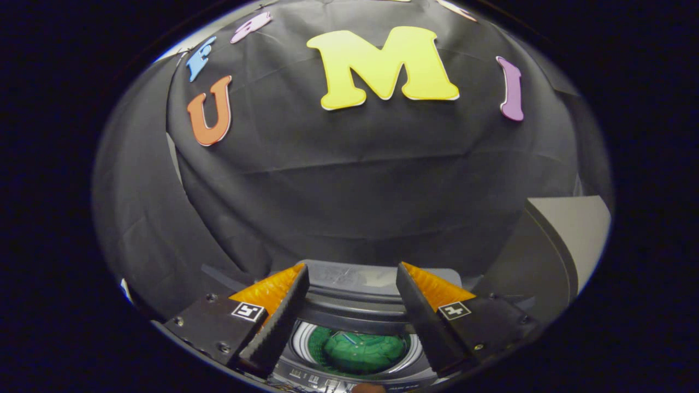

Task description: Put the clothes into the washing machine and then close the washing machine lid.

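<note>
- Above the open tub of the washing machine (349, 305), I hold my gripper (352, 273) with its fingers spread wide and nothing between them; my guess is the load has been let go and the hand is clear of the mouth.
- The clothes (357, 352), a green crumpled heap of soft cloth, lie down inside the drum (299, 341), below and between my fingers, so the first half of the job looks done.
- The drum's wall is pale, shiny metal, round and ribbed; the rim around it is dark, smooth plastic.
- The lid (355, 275) seems to stand raised at the machine's back edge, just beyond my fingertips: dark, glossy, curved. Closing it is what remains, I judge.
- A row of small buttons runs along the machine's front edge; too small to make out.
- A grey flat panel (573, 234) stands off to the right of the machine.
</note>
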`<state>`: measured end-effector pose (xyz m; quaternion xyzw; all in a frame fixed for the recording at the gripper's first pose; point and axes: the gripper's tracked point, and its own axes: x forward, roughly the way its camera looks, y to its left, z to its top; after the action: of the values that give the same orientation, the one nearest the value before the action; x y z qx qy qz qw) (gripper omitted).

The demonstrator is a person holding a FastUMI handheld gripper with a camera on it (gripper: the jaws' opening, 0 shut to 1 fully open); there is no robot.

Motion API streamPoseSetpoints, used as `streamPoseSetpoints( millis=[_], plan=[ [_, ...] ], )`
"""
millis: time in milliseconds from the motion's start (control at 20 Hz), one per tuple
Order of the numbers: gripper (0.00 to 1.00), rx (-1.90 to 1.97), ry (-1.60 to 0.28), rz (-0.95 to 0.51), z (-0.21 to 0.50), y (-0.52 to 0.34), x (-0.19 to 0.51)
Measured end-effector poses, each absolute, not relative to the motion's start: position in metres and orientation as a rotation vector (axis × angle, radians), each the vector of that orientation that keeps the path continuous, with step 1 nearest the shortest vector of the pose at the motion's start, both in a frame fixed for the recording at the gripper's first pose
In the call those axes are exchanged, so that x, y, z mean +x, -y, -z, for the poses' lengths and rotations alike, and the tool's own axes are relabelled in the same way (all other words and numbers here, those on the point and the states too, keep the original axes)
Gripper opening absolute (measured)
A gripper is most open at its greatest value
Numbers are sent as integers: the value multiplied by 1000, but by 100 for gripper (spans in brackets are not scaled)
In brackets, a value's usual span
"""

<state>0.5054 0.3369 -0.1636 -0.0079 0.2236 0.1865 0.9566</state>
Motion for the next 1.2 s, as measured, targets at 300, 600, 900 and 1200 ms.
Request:
streamPoseSetpoints(
  millis=[300,600,900,1200],
  plan=[
    [100,-18,-426,-431,176,-329,461],
    [100,-12,-333,-454,127,-313,427],
    [100,-26,-148,-427,59,-250,337],
    [100,-49,-21,-279,11,-134,200]
  ],
)
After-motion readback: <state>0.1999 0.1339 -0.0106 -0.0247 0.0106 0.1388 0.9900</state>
